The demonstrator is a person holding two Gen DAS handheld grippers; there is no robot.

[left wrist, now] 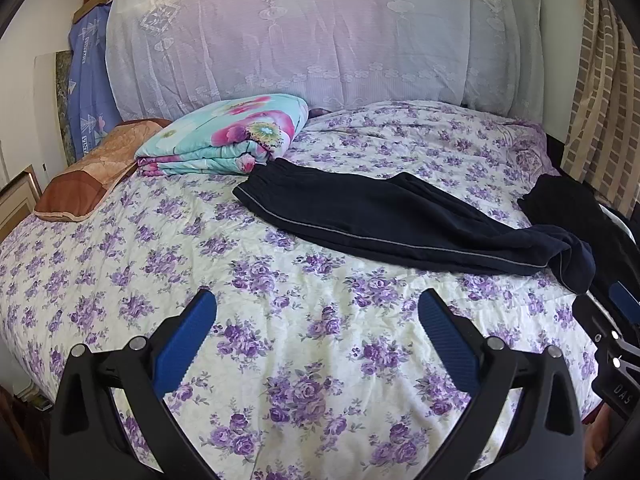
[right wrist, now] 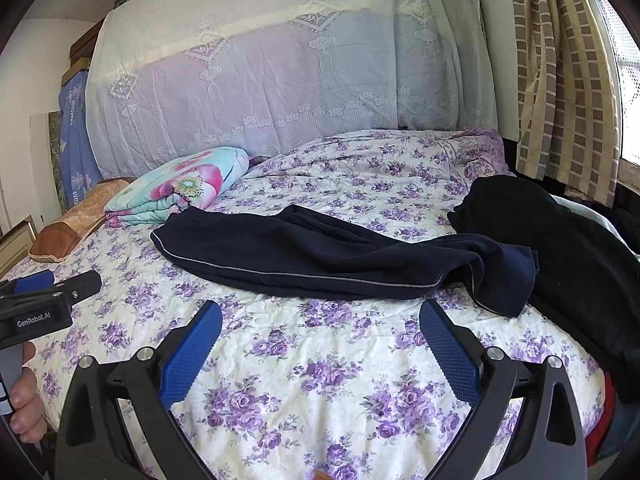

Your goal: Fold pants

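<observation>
Home bedroom, lived-in.
A bed [left wrist: 120, 264] w/ purple-flowered quilt is seen filling most of the rm; a folded floral blanket [left wrist: 224, 136] and a brown pillow [left wrist: 92, 176] are laid at its head. White lace cloth [left wrist: 320, 32] is draped behind; a checked curtain [right wrist: 560, 80] is hung by the window at right.
</observation>
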